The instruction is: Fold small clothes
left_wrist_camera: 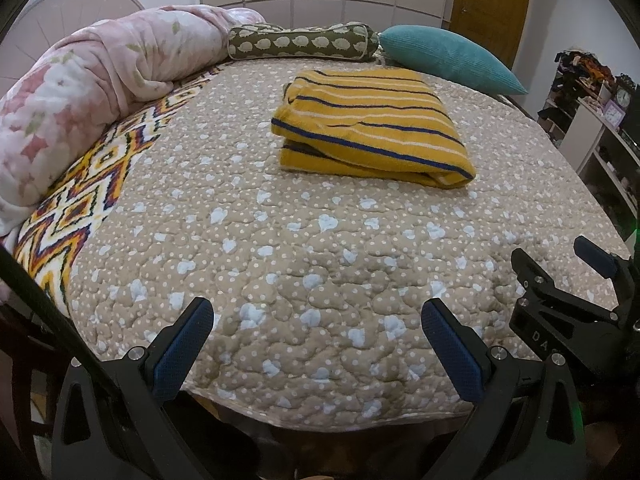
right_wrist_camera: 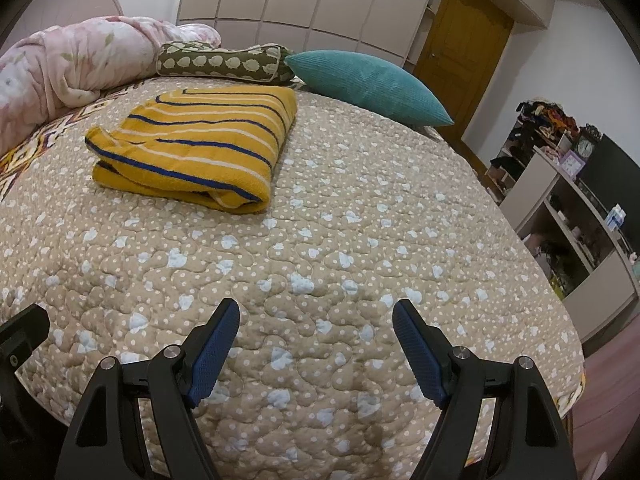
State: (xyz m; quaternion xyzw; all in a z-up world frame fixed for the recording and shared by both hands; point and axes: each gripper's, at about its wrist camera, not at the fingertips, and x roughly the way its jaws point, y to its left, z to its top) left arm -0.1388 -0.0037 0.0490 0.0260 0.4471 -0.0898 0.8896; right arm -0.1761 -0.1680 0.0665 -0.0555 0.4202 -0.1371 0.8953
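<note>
A yellow garment with blue and white stripes [left_wrist_camera: 372, 128] lies folded into a thick rectangle on the tan dotted bed quilt [left_wrist_camera: 280, 248], toward the far side. It also shows in the right wrist view [right_wrist_camera: 196, 148], at the upper left. My left gripper [left_wrist_camera: 316, 320] is open and empty, hovering over the near edge of the bed, well short of the garment. My right gripper [right_wrist_camera: 316, 320] is open and empty too, over the near part of the quilt [right_wrist_camera: 360, 220]. The right gripper also shows in the left wrist view [left_wrist_camera: 560, 272] at the right edge.
A rolled pink blanket [left_wrist_camera: 88, 92] lies along the left side. A green sheep-print bolster [left_wrist_camera: 304, 42] and a teal cushion [left_wrist_camera: 452, 58] lie at the head of the bed. Shelving with clutter [right_wrist_camera: 568, 200] stands right of the bed; a wooden door [right_wrist_camera: 460, 48] is behind.
</note>
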